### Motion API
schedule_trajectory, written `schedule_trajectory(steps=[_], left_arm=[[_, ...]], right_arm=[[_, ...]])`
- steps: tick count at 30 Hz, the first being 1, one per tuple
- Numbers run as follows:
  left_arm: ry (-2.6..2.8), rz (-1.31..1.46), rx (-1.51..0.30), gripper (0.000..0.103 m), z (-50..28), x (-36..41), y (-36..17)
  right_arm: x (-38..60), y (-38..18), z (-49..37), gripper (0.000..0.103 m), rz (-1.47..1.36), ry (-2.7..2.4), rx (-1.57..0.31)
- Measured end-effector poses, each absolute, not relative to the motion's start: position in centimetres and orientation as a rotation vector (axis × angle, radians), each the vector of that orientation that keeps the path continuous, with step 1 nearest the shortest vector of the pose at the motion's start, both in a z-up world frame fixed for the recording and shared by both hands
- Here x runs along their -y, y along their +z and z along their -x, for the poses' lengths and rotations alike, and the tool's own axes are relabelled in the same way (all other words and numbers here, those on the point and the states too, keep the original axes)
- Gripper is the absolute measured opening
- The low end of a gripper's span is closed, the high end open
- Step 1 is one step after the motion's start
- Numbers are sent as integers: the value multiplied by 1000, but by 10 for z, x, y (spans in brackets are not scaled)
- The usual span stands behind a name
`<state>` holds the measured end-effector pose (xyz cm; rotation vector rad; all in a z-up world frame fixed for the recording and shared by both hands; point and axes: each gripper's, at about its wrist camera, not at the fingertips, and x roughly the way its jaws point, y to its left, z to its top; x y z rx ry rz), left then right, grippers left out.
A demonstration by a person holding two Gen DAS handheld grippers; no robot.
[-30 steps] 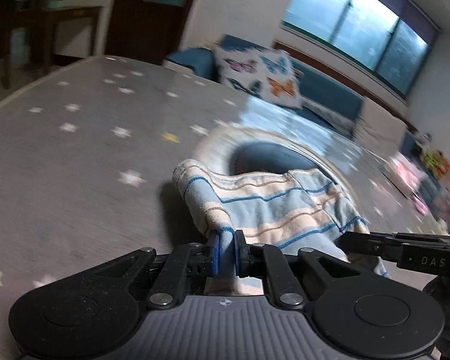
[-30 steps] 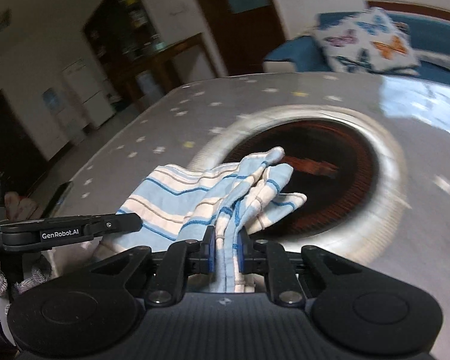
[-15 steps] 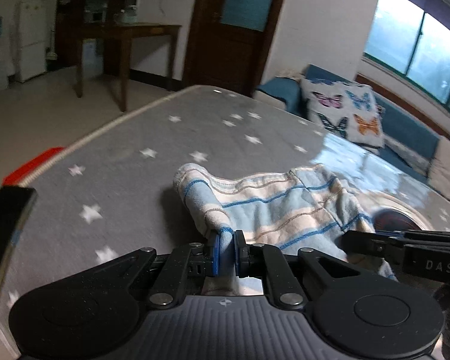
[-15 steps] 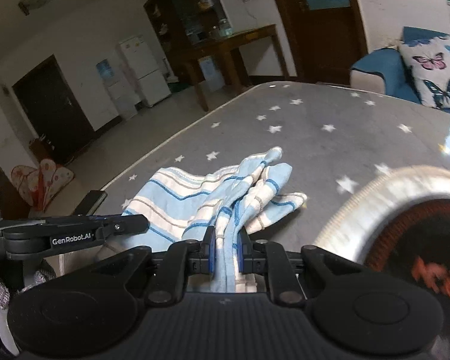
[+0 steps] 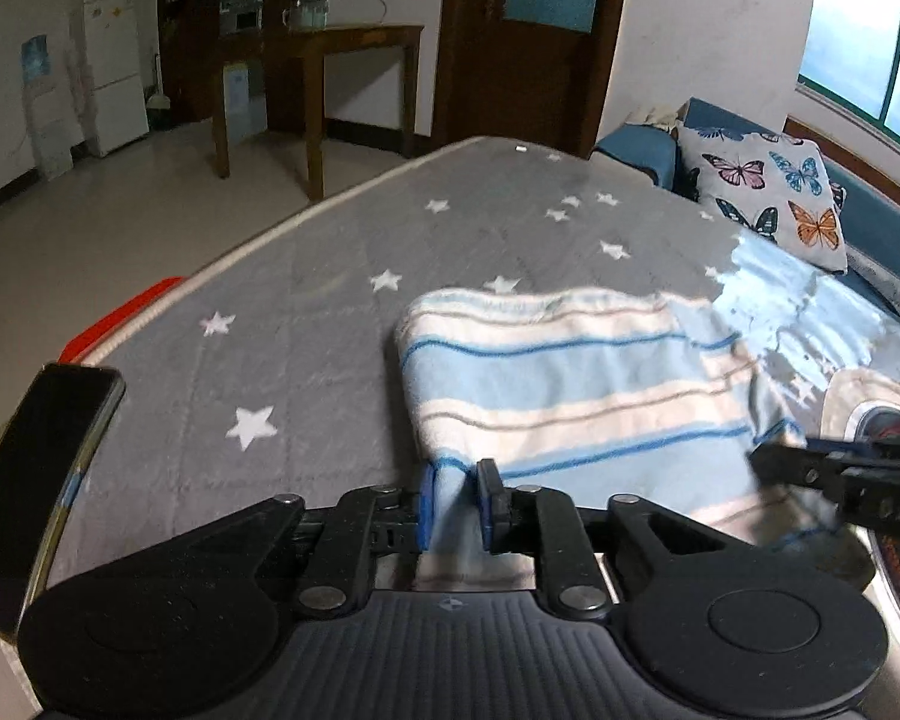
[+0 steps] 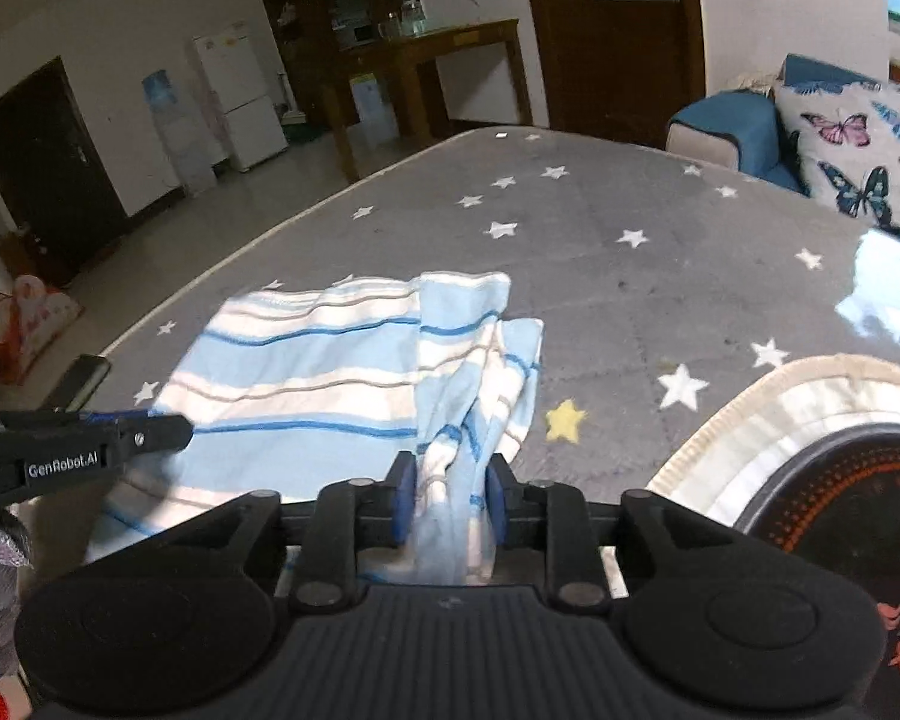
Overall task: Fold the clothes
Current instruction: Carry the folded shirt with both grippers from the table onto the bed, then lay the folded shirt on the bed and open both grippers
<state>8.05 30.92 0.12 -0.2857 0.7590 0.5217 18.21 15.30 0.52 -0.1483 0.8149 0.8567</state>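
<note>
Fingers of two grippers, one striped garment

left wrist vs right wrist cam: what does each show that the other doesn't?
Left wrist only: a red-edged object by the mattress edge and the window at upper right.

Right wrist only: a yellow star on the cover and a bunched fold of cloth.

Both: the striped garment on the grey star-print cover, the left gripper and right gripper with cloth between their pads, the butterfly pillow, the wooden table, the fridge and a dark phone.
</note>
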Motion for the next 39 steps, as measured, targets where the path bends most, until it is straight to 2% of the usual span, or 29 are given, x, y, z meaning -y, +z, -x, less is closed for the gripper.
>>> schedule_trajectory(steps=[1,5,6,8,10,16,17,24,29,33,39], left_arm=[[538,275,-763,44,-80,-309,0],[561,251,-768,54,-77,-306,0],[563,250,-771,60,-77,-306,0],[568,238,-774,68,-73,-304,-1],[571,237,-776,72,-70,-302,-1],[581,236,-772,85,-59,-295,-3],[583,234,-771,86,-57,-294,-3],[594,246,-761,97,-43,-288,-2],[580,247,-751,103,-35,-282,-2],[572,245,-737,103,-30,-278,1],[569,251,-728,103,-23,-274,4]], right_arm=[[-154,7,-179,27,164,850,-801],[-156,15,-165,29,219,842,-756],[-155,16,-162,31,224,845,-754],[-154,18,-156,45,235,848,-754],[-153,19,-150,47,241,853,-751],[-148,19,-141,72,256,863,-740],[-148,19,-140,77,257,866,-743],[-144,14,-127,85,263,870,-731],[-141,14,-115,99,287,852,-699],[-139,13,-107,103,303,848,-686],[-137,15,-99,103,308,850,-673]])
